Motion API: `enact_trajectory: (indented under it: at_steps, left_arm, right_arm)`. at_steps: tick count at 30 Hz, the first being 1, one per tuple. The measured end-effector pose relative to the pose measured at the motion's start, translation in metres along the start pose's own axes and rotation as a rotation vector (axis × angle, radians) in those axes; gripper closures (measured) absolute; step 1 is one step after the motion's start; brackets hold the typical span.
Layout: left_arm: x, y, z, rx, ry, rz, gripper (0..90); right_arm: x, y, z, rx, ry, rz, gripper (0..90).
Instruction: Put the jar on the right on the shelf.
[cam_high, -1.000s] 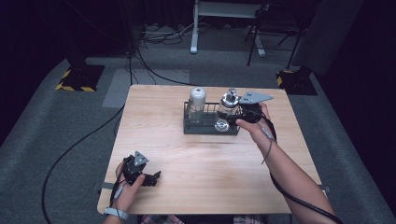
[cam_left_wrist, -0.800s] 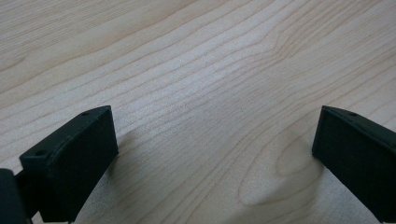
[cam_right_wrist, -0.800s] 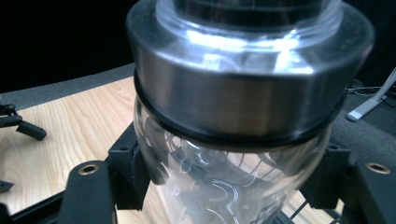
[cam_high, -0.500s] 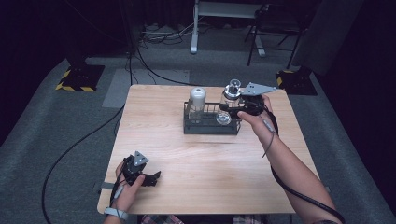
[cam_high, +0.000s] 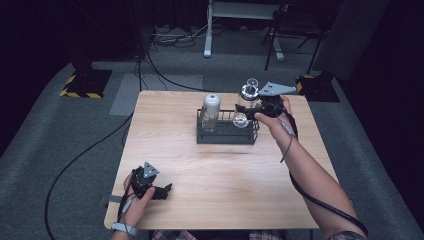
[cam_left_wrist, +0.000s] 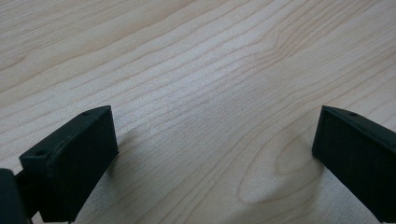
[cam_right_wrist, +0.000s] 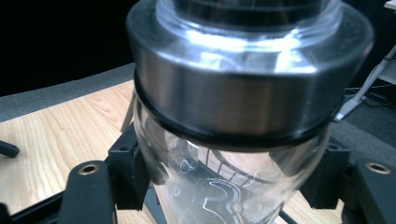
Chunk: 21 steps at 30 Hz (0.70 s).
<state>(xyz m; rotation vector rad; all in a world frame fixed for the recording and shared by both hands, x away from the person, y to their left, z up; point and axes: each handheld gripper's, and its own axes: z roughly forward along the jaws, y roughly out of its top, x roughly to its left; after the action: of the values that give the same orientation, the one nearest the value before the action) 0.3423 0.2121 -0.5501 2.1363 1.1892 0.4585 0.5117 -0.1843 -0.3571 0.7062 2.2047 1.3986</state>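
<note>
The right hand-held gripper (cam_high: 248, 106) is closed on a glass jar (cam_high: 247, 98) with a wide metal collar. In the right gripper view the two black jaws press on the clear glass body of the jar (cam_right_wrist: 224, 186), one on each side, just under the shiny metal band. The jar stands upright in the grip. It is up above the right end of a dark wire rack (cam_high: 227, 131), and its bottom is close to the top of the rack. From the high view you cannot tell if the jar touches the rack.

The wire rack sits on the wooden counter (cam_high: 220, 175), near the far edge and a bit toward the right side. A second jar (cam_high: 210, 111) with a pale, rounded top stands upright in the left end of the rack. Another small clear glass piece (cam_high: 240, 120) sits low in the right part of the rack, just under the held jar.

The left hand-held gripper (cam_high: 161, 190) rests low on the counter near the front left corner, well apart from the rack. Its jaws stand wide open with nothing between them. In the left gripper view the left hand-held gripper (cam_left_wrist: 212, 154) has bare wood grain between its two black jaws.

The person's right arm reaches from the front right of the counter up to the rack. A black cable (cam_high: 320, 200) trails along that arm.
</note>
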Motion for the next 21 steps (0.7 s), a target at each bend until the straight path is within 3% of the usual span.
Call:
enact_trajectory:
  at_steps: [21]
  left_arm:
    - [0.0, 0.0, 0.0, -0.001, 0.0, 0.0, 0.0]
  right_arm:
    - [-0.025, -0.015, 0.017, 0.009, -0.068, 0.044, 31.6]
